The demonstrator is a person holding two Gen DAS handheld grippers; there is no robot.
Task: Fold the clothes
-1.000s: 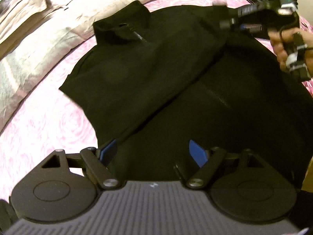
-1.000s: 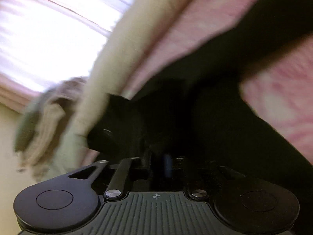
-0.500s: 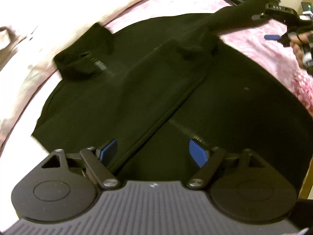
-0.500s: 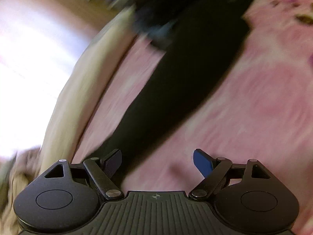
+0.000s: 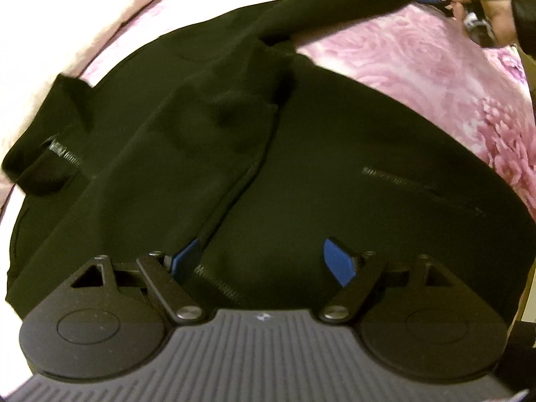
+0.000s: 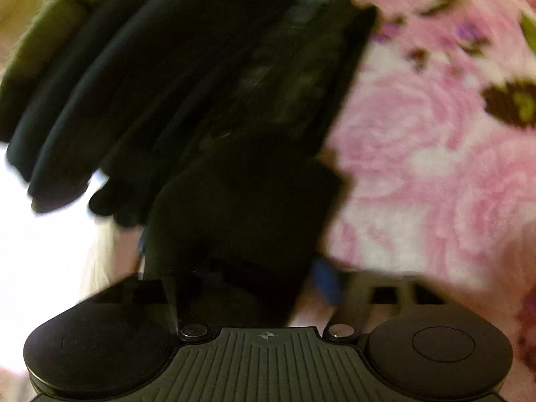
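a black zip-up jacket (image 5: 301,174) lies spread out flat on a pink flowery bed (image 5: 418,60). its zipper (image 5: 214,281) runs down the middle. its collar (image 5: 43,154) is at the left. one sleeve (image 5: 335,6) sticks out straight across the bed, far to the right.

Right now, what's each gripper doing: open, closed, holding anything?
Left gripper: open, hovering over the black jacket, holding nothing.
Right gripper: the sleeve cuff lies between its fingers, but blur hides whether they are clamped.
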